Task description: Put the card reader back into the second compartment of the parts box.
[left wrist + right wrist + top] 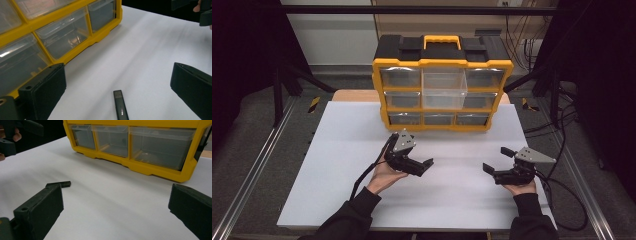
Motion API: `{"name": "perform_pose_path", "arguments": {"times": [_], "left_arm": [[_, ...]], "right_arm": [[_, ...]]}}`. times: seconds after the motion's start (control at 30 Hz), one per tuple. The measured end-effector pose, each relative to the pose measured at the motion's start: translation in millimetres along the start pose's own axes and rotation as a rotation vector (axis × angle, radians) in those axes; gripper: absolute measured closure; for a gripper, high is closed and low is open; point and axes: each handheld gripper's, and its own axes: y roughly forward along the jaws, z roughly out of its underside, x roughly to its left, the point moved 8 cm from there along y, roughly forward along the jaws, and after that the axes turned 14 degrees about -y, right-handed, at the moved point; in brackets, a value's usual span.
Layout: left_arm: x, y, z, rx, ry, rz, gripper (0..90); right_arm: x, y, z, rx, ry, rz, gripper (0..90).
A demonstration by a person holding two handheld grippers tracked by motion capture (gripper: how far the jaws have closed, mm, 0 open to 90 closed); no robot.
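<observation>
A small dark stick [121, 105], flat and slim like a USB drive, was seen lying on the white table [337, 165] just ahead of the left gripper [424, 165], between the lines of its two jaws. Those jaws were spread wide and held nothing. In the right gripper view the same stick [58, 185] lay beyond the tip of that gripper's left-hand jaw, off to its left. The right gripper [497, 161] was also held open and empty, well apart from the stick. A yellow drawer cabinet [442, 90] stood beyond both grippers, with a clear middle drawer [444, 89] pulled forward out of its frame.

The step in hand was judged to be the approach for picking up the stick with the left gripper. The next move would call for the left gripper to be lowered and advanced until the stick lay between its jaws, aligned across its narrow width, then closed. Because the stick lay so flat on the table, a low, careful grip would be needed.
</observation>
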Motion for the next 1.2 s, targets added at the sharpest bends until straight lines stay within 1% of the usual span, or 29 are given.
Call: {"name": "perform_pose_path", "arguments": {"times": [0.13, 0.27, 0.5, 0.7, 0.8, 1.0, 1.13, 1.2], "left_arm": [[1.3, 5.1, 6.2, 0.019, -0.003, -0.013, 0.0], [2.5, 9.8, 14.0, 0.047, -0.008, -0.015, 0.0], [7.3, 16.4, 24.5, 0.081, -0.043, -0.007, 0.0], [9.0, 21.3, 33.7, 0.109, -0.055, -0.006, 0.0], [8.8, 24.8, 37.8, 0.125, -0.049, -0.016, 0.0], [10.7, 27.3, 43.2, 0.140, -0.073, -0.026, 2.4], [11.5, 30.3, 49.3, 0.162, -0.086, -0.037, 4.9], [11.4, 32.1, 51.9, 0.177, -0.085, -0.046, 6.4]], "right_arm": [[-0.1, 0.0, 0.0, -0.002, -0.001, 0.000, 0.2], [0.3, 0.7, 0.4, 0.001, -0.002, -0.002, 0.2], [1.7, 1.7, 1.0, 0.004, -0.001, -0.008, 0.2], [2.2, 2.1, 1.4, 0.006, -0.001, -0.012, 0.2], [2.5, 2.5, 1.7, 0.007, -0.003, -0.014, 0.2], [2.9, 2.8, 1.7, 0.006, -0.001, -0.016, 0.2], [3.0, 2.9, 1.7, 0.006, -0.001, -0.016, 0.2], [2.7, 2.5, 1.5, 0.005, -0.003, -0.015, 0.2]]}}
